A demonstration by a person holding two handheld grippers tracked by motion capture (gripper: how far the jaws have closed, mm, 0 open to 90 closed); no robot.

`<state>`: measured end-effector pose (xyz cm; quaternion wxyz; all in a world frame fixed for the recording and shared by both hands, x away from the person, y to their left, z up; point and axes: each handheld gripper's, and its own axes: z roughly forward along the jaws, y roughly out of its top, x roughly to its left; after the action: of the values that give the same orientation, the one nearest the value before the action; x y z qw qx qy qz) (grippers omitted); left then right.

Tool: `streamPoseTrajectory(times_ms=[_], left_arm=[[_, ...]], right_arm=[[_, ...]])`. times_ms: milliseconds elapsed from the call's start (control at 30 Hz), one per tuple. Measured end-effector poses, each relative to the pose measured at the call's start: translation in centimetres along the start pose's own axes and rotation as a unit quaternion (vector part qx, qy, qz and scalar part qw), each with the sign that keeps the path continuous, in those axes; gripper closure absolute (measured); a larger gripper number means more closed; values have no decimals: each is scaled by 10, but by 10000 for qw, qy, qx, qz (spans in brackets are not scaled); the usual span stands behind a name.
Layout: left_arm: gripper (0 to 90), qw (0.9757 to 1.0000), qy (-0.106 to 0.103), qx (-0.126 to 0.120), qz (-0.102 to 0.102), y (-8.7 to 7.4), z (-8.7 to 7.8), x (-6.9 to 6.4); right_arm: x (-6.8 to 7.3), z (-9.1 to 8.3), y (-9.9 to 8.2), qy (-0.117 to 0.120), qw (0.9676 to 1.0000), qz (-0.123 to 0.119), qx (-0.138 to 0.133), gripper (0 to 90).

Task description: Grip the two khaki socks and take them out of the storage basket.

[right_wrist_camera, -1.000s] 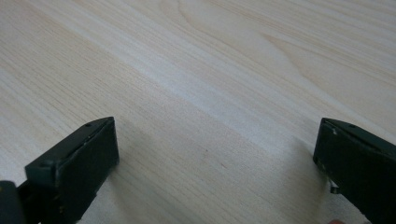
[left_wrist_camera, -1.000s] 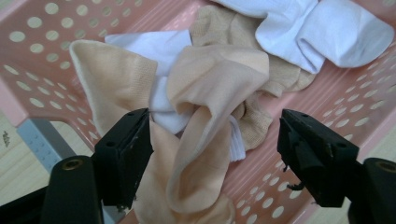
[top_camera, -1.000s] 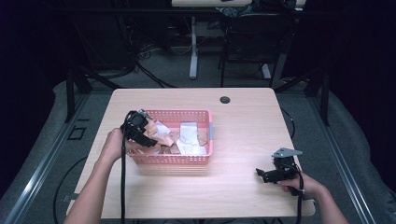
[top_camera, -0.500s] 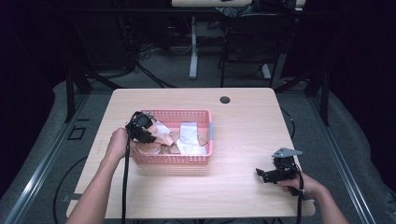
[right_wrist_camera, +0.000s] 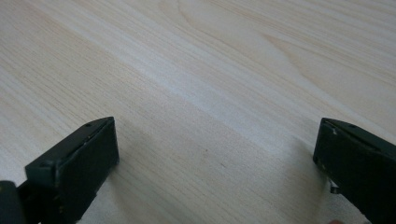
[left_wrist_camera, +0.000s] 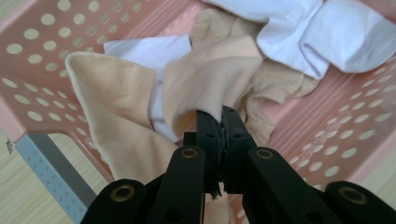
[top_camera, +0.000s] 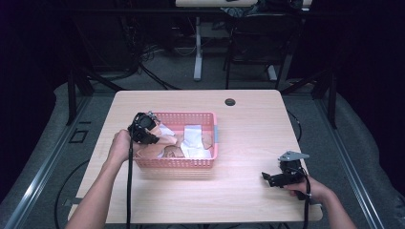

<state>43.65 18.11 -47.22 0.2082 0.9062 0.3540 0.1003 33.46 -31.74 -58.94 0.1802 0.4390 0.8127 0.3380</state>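
Partly hidden, the beige cloth point(left_wrist_camera: 219, 79) sits pinched in the left gripper point(left_wrist_camera: 221, 122).

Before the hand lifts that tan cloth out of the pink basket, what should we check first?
1. Left gripper has hold of the tan cloth: ok, its jaws have just closed and pinch a fold of it.
2. Only one cloth is pinched: cannot tell, a white cloth lies tucked under the tan one.
3. Pink basket sits flat on the table: ok.
4. Something holds the basket down: not ok, nothing steadies it.
5. Right gripper is out of the way: ok, it rests open on bare table, well apart from the basket.
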Motion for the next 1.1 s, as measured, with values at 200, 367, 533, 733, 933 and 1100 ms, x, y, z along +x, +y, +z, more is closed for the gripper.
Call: streamPoseTrajectory(times_ms=[200, 367, 533, 733, 933, 1100], left_arm=[[879, 10000, -33, -76, -12, 7, -13, -1], [878, 9999, -71, -144, -32, 11, -22, -1], [877, 9997, -77, -209, -22, 14, -29, -2], [878, 9996, -80, -256, 81, 18, -40, -6], [878, 9993, -58, -333, 126, 23, -51, -7], [878, 9990, -43, -408, 171, 26, -63, -8]], right_arm=[[0, 0, 0, -11, 10000, -18, -3, 0], [0, 0, 0, -2, 10000, 1, -2, 0], [0, 0, 0, -8, 10000, -10, -15, 0], [0, 0, 0, -12, 10000, -16, -2, 0], [0, 0, 0, -9, 10000, -15, 3, 0], [0, 0, 0, -10, 10000, -16, 0, 0]])
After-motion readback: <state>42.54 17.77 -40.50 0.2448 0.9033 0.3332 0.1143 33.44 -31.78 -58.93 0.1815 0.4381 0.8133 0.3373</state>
